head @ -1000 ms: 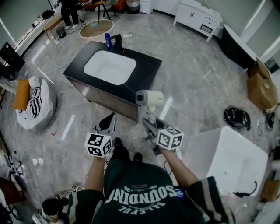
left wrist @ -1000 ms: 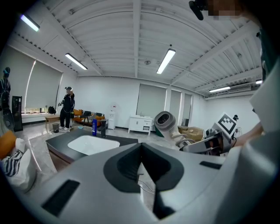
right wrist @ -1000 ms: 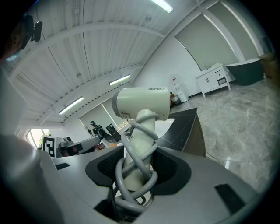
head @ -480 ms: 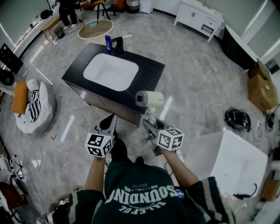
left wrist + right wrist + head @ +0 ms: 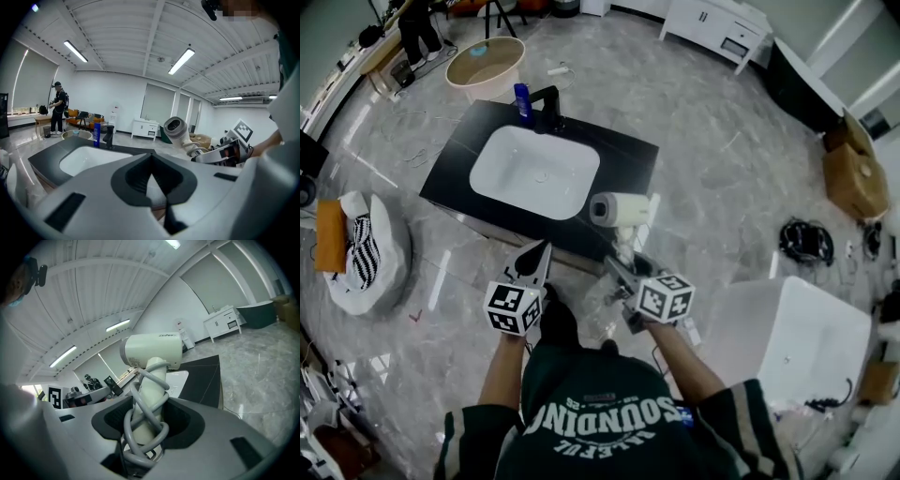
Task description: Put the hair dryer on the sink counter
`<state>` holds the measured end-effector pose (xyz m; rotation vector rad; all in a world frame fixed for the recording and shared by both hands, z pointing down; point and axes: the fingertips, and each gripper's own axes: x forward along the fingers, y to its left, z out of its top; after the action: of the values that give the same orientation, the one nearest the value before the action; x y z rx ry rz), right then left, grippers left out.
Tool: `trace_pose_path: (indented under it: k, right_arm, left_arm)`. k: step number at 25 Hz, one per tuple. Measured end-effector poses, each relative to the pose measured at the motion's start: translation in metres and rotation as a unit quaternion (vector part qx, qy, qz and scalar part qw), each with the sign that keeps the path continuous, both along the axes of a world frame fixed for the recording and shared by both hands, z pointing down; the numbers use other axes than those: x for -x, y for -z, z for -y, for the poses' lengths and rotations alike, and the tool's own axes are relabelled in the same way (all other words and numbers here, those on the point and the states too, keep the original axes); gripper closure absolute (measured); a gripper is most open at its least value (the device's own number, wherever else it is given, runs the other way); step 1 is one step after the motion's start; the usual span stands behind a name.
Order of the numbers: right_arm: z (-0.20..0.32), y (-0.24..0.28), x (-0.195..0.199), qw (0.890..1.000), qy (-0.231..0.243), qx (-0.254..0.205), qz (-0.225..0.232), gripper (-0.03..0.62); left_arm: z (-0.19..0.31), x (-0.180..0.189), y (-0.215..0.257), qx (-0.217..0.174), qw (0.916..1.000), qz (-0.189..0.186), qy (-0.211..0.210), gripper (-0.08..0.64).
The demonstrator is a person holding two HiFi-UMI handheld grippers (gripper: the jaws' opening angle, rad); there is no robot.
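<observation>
- Two grippers show in the head view. The left gripper [image 5: 536, 253] has its jaws pinched together to a point with nothing in them. The right gripper [image 5: 619, 269] is clamped on the handle of the hair dryer [image 5: 619, 208].
- Same view: the dryer stands upright with its cream barrel lying crosswise, dark open end to the left. It overlaps the front right edge of the black sink counter [image 5: 623, 150]. From straight above I can't really judge height, but it looks held up in the air rather than resting on the top.
- The counter has a white basin [image 5: 534, 172] sunk in the middle. A blue bottle [image 5: 521, 97] and a black faucet [image 5: 548, 101] stand side by side at the far edge.
- Left gripper view: the jaws are closed with only a thin sliver of light between them, and they're empty. Past them the counter and basin sit to the left. The dryer's open barrel end is up on the right, facing the camera, with the right gripper just under it. A person [image 5: 58, 110] stands well back on the left.
- Right gripper view: the jaws stand fairly wide but press on the dryer's handle from both sides. A grey cord [image 5: 140, 437] is coiled round that handle. The barrel sits on top, and a corner of the counter shows beyond and below it.
</observation>
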<state>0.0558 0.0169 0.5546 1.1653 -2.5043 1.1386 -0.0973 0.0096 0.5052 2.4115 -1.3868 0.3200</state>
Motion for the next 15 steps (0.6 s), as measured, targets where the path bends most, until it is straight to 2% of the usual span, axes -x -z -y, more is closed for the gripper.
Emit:
trace_pose_path:
  k: [8, 15]
  right_arm:
    - [0.051, -0.003, 0.040, 0.999, -0.049, 0.018, 0.000, 0.400]
    - [0.093, -0.003, 0.070, 0.996, -0.086, 0.008, -0.013, 0.400]
  left_arm:
    - [0.060, 0.043, -0.007, 0.014, 0.9990, -0.002, -0.043, 0.560]
    - [0.103, 0.072, -0.011, 0.017, 0.9965, -0.003, -0.082, 0.560]
